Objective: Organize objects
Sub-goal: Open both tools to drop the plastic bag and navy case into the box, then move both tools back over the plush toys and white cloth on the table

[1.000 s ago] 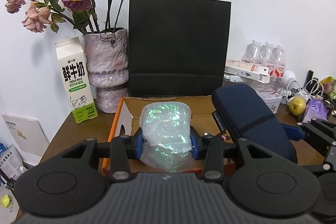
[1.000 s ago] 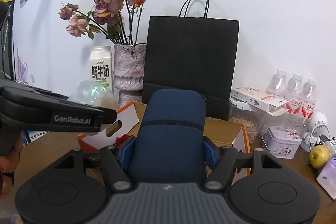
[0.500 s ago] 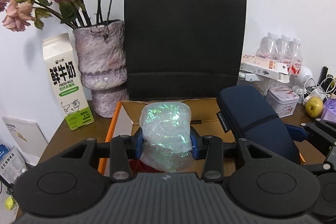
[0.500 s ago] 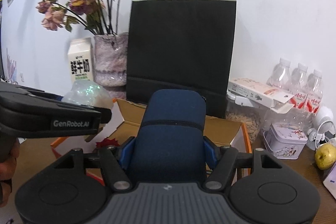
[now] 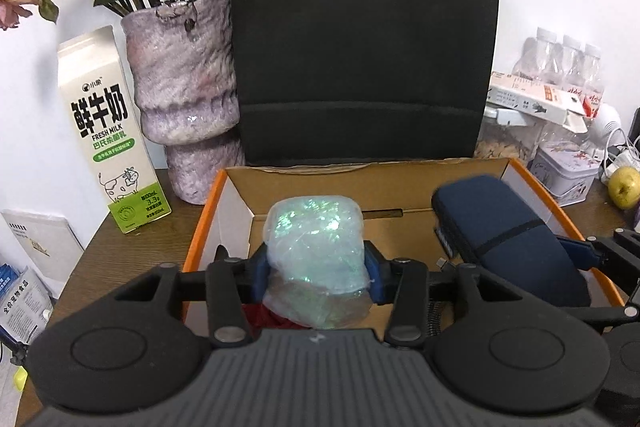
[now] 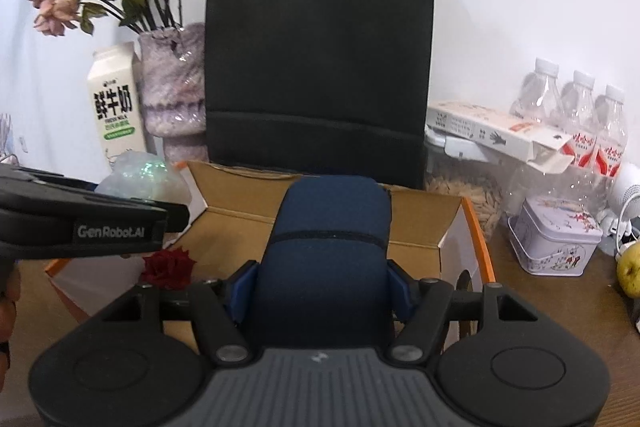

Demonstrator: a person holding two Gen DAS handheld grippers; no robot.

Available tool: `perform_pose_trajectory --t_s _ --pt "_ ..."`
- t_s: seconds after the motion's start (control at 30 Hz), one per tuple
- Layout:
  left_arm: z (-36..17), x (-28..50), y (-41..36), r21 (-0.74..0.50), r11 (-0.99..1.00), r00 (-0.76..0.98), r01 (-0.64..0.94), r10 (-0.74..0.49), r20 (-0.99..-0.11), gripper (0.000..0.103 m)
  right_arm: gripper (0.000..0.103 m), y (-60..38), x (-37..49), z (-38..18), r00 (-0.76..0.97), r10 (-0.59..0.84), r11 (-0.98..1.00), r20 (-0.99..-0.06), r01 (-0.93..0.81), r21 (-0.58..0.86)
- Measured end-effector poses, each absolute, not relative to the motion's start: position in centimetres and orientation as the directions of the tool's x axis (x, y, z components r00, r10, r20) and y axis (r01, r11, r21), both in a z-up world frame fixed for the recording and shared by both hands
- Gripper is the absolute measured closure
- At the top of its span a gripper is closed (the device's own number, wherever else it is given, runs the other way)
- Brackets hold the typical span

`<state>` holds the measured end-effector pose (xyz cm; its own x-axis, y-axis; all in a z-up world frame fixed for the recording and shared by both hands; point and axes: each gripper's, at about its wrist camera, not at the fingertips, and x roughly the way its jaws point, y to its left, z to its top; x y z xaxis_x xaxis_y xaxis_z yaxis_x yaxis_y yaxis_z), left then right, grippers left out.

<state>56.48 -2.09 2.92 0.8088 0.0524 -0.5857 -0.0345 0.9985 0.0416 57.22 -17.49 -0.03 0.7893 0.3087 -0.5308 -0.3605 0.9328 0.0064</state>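
Note:
An open cardboard box with orange edges (image 5: pixel 204 211) stands in front of me on the wooden table. My left gripper (image 5: pixel 317 269) hangs over its left half with a crinkly iridescent plastic-wrapped bundle (image 5: pixel 314 239) between its blue pads. Its jaws are opening, but both pads still touch the bundle. My right gripper (image 6: pixel 320 287) is shut on a navy blue zip case (image 6: pixel 328 247) over the right half of the box (image 6: pixel 452 227). A dark red rose (image 6: pixel 168 267) lies inside, below the bundle (image 6: pixel 140 175).
A black paper bag (image 5: pixel 360 39) stands right behind the box. A purple vase (image 5: pixel 184 87) with dried roses and a milk carton (image 5: pixel 108 131) are at back left. Water bottles (image 6: pixel 576 115), a white carton (image 6: pixel 492 135), a tin (image 6: pixel 556 243) and a pear (image 6: pixel 630 271) crowd the right.
Both grippers have moved forward and down toward the open box with their loads. The left jaws stand a little wider, and the bundle between them has spread out.

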Motion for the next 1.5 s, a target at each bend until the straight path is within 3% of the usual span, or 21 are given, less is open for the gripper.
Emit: perform_pose_trajectory --t_s 0.03,0.1,0.13,0.2,0.23,0.47,0.7,1.5 --pt "2.8 56.6 -2.1 0.041 0.999 0.808 -0.031 0.049 -0.587 0.044 0.037 -17.6 57.4 -0.2 0.786 0.306 0.934 -0.537 -0.357 0.009" --pt "2.6 56.7 -2.1 0.04 0.999 0.811 -0.03 0.048 -0.583 0.007 0.036 -17.8 57.6 -0.4 0.793 0.295 0.94 -0.533 -0.342 0.01" --pt "2.5 56.6 -2.1 0.043 0.998 0.816 -0.036 0.054 -0.575 0.0 0.025 -17.9 57.5 -0.4 0.795 0.293 0.94 -0.53 -0.341 0.008" --pt "2.5 56.4 -2.1 0.047 0.998 0.829 -0.037 0.057 -0.556 0.0 0.008 -18.1 57.5 -0.3 0.8 0.3 0.938 -0.52 -0.346 0.01" --pt "2.5 56.5 -2.1 0.044 0.998 0.827 -0.036 0.055 -0.559 0.0 0.007 -18.1 57.4 -0.2 0.802 0.301 0.937 -0.516 -0.348 0.005" --pt "2.5 56.3 -2.0 0.043 0.998 0.825 -0.045 0.061 -0.562 0.0 0.007 -18.2 57.4 -0.1 0.798 0.292 0.939 -0.528 -0.343 0.002" --pt "3.3 55.3 -1.7 0.043 0.997 0.827 -0.057 0.071 -0.558 0.0 0.0 -18.4 56.4 1.1 0.806 0.28 0.941 -0.522 -0.338 -0.016" --pt "7.5 45.6 -1.0 0.025 0.997 0.853 -0.069 0.072 -0.517 0.0 0.0 -19.4 47.4 5.5 0.822 0.289 0.937 -0.49 -0.347 -0.03"
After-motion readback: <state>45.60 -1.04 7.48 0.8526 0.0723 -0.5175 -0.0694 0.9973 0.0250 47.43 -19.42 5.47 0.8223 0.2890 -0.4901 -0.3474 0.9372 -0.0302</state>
